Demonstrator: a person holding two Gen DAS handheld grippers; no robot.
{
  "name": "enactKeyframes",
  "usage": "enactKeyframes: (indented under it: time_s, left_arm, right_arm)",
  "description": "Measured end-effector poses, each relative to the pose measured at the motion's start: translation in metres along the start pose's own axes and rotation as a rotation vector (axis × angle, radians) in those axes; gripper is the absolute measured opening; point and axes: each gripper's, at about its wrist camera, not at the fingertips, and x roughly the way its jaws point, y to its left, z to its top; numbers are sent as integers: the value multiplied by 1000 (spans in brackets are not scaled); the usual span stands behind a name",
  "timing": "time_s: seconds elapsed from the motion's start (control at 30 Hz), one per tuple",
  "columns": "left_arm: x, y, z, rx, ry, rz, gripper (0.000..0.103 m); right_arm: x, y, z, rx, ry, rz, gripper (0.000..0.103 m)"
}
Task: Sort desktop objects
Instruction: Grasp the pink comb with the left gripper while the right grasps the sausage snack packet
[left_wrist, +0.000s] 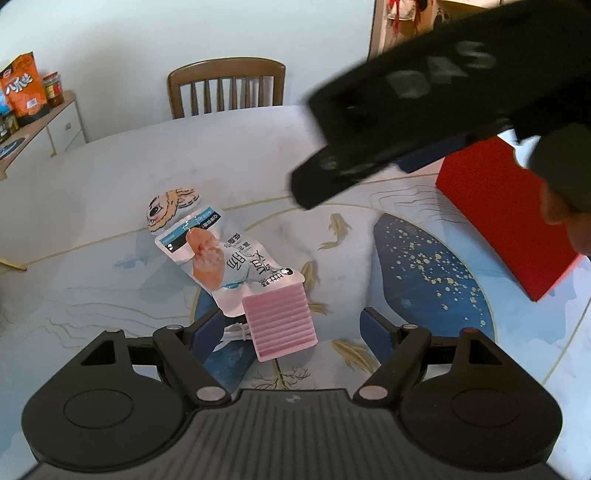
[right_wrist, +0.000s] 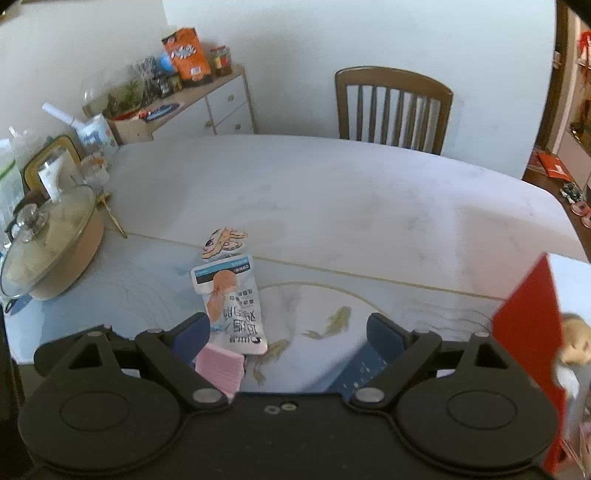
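the blurred right gripper (left_wrist: 424, 122) hides part of the red box (left_wrist: 506, 218).

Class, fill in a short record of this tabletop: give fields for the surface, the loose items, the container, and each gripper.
surface: table with fish-pattern mat
items: snack packet, pink pad overlapping its near end, cartoon sticker at its far end
container: red box, right side
left gripper: open, above pink pad
right gripper: open, holding nothing
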Motion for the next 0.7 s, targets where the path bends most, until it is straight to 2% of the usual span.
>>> enactKeyframes:
  time_s: [0.43,0.7]
  left_arm:
    - [4,-9,-7,11,-30,20,80]
    - [6,-13,-7,18,-36,20,80]
  right_arm:
    - [87,32,28,-84,153,86,92]
    - [120,45,35,-125,202,85,88]
